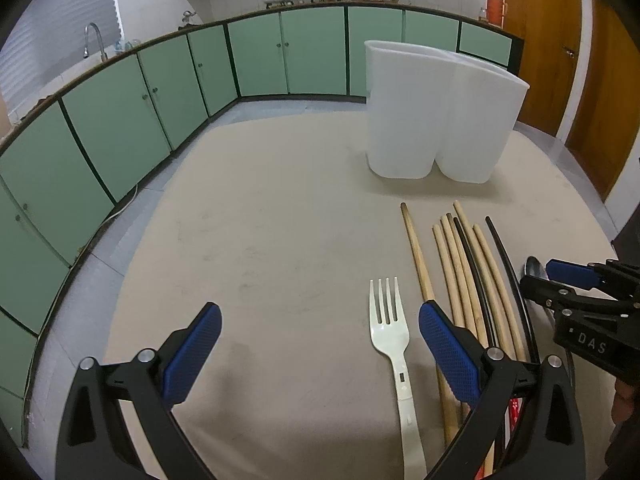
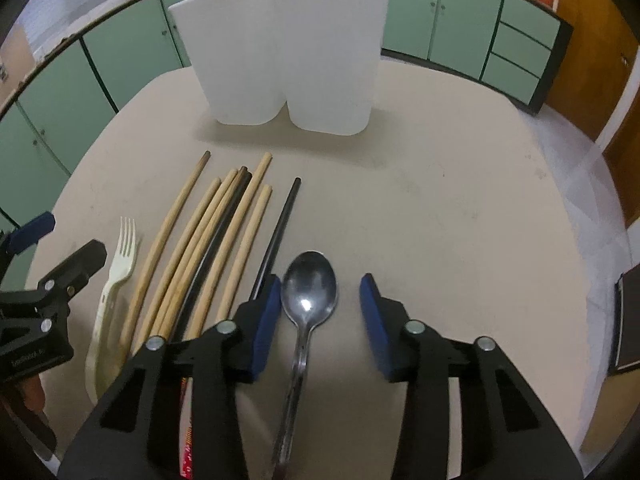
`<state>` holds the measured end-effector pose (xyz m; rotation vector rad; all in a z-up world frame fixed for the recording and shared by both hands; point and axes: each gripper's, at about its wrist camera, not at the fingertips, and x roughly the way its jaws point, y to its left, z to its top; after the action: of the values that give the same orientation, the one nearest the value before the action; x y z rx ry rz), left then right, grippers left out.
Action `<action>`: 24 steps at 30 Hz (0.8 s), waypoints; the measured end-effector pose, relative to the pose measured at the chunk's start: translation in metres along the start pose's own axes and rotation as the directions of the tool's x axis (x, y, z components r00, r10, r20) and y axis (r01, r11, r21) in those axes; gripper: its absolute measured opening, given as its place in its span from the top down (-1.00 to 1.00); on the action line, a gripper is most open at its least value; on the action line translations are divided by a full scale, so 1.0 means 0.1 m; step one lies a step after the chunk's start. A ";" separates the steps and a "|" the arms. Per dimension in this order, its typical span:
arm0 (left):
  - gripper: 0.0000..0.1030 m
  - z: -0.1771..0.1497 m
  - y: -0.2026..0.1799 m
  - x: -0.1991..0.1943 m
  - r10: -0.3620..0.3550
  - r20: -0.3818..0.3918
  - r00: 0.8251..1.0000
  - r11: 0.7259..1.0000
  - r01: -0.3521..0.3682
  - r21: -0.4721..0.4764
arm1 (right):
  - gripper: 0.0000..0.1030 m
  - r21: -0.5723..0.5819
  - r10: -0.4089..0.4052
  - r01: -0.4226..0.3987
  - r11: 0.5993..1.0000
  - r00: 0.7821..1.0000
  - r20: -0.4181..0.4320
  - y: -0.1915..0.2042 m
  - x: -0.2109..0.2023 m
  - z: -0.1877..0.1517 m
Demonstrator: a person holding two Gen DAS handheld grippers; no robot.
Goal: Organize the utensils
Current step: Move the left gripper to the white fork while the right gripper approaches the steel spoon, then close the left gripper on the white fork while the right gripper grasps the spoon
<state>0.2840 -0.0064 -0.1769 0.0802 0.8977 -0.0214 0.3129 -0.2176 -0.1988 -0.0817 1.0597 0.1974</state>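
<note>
On the beige surface (image 1: 280, 220), the left gripper (image 1: 320, 344) hangs with its fingers (image 1: 192, 356) spread wide and holding nothing; the white plastic fork (image 1: 390, 332) lies flat between them, nearer the right-hand pad, tines pointing away toward the back. Just right of the fork lies a loose bundle of chopsticks (image 2: 208, 240), mostly pale wood with two black ones among them, all laid roughly parallel and pointing toward the white two-compartment utensil holder (image 2: 288, 52), which stands upright farther back on the surface, well apart from the cutlery. Right of the chopsticks, a metal spoon (image 2: 308, 292) lies bowl up, its handle running back under the right gripper (image 2: 320, 312). That gripper's blue fingers (image 2: 376, 320) straddle the spoon partly closed: the left pad sits against or just beside the bowl's edge, while the right pad stands clear of it, so nothing is clamped.
</note>
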 end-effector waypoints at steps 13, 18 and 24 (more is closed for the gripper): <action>-0.86 0.07 -0.04 0.27 0.028 -0.076 0.997 1.000 -0.028 0.002 | 0.44 0.010 -0.007 0.007 1.000 1.000 0.009 -0.15 -0.03 -0.01; -0.67 0.07 -0.02 0.31 -0.002 -0.116 0.993 1.000 -0.001 -0.029 | 0.40 0.022 0.001 -0.001 1.000 1.000 0.005 -0.17 -0.03 -0.01; 0.00 0.08 -0.06 0.28 -0.069 -0.119 0.990 0.997 0.065 -0.038 | 0.41 0.047 0.012 -0.011 0.999 1.000 -0.010 -0.22 0.00 0.01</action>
<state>0.3069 -0.0129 -0.1941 0.0195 1.0208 -0.0647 0.3180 -0.2395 -0.1987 -0.0342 1.0749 0.1827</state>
